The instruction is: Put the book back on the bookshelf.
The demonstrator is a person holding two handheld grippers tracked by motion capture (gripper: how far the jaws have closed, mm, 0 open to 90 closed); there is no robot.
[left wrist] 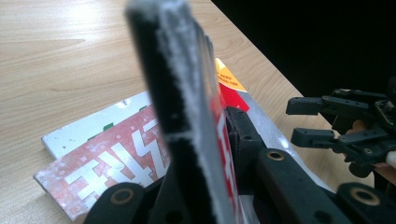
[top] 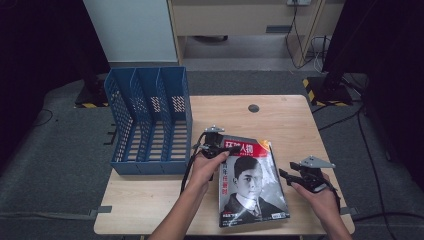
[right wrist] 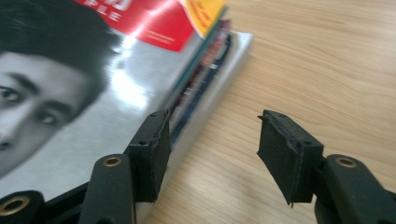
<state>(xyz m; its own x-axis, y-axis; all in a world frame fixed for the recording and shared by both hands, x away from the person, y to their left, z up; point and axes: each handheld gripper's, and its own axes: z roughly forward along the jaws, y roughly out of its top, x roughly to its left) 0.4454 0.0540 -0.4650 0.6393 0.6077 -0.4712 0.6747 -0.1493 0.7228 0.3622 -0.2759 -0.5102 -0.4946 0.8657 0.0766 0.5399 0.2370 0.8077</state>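
Left gripper (top: 220, 149) is clamped tight on the top cover of the magazine stack (top: 250, 182), near the stack's upper left corner; in the left gripper view the thin cover stands edge-on between the two pressed jaws, lifted off the red-titled magazine (left wrist: 112, 158) lying flat below it. That stack rests on the front half of the wooden table (top: 295, 120), its portrait cover facing up, between the two hands. Right gripper (top: 295, 175) sits just beside the stack's right edge, its jaws partly open and holding nothing. In the right gripper view (right wrist: 212, 154) one jaw rests over the edge of the glossy cover while the other stands above bare table, so the stack's layered edge lies just inside the gap, with no pad pressing on it. A blue file rack (top: 147, 117) with three slots stands at the table's left edge, apart from both grippers and the magazines.
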